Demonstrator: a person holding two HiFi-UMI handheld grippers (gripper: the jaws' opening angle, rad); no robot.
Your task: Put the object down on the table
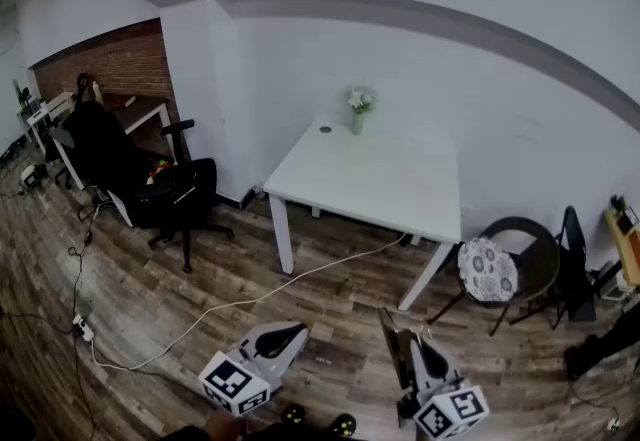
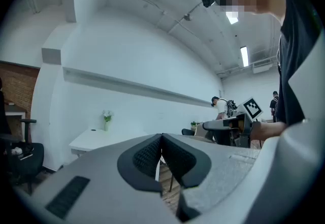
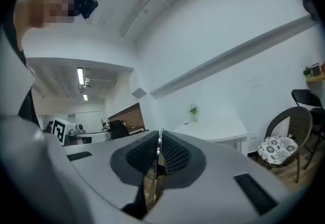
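The white table (image 1: 370, 179) stands against the far wall, some way ahead of both grippers. A small vase of flowers (image 1: 358, 109) and a small dark round thing (image 1: 325, 129) are at its back edge. My right gripper (image 1: 415, 359) is low at the bottom right, shut on a thin flat dark panel (image 1: 392, 344) that stands on edge. In the right gripper view the panel (image 3: 157, 167) shows edge-on between the pads of the right gripper (image 3: 160, 136). My left gripper (image 1: 285, 337) is at the bottom left. Seen in its own view, the left gripper (image 2: 162, 139) is shut with nothing in it.
A black office chair (image 1: 165, 189) stands left of the table. A round chair with a patterned cushion (image 1: 490, 269) and a dark folding chair (image 1: 572, 259) stand to its right. A white cable (image 1: 250, 299) runs across the wooden floor to a power strip (image 1: 83, 329).
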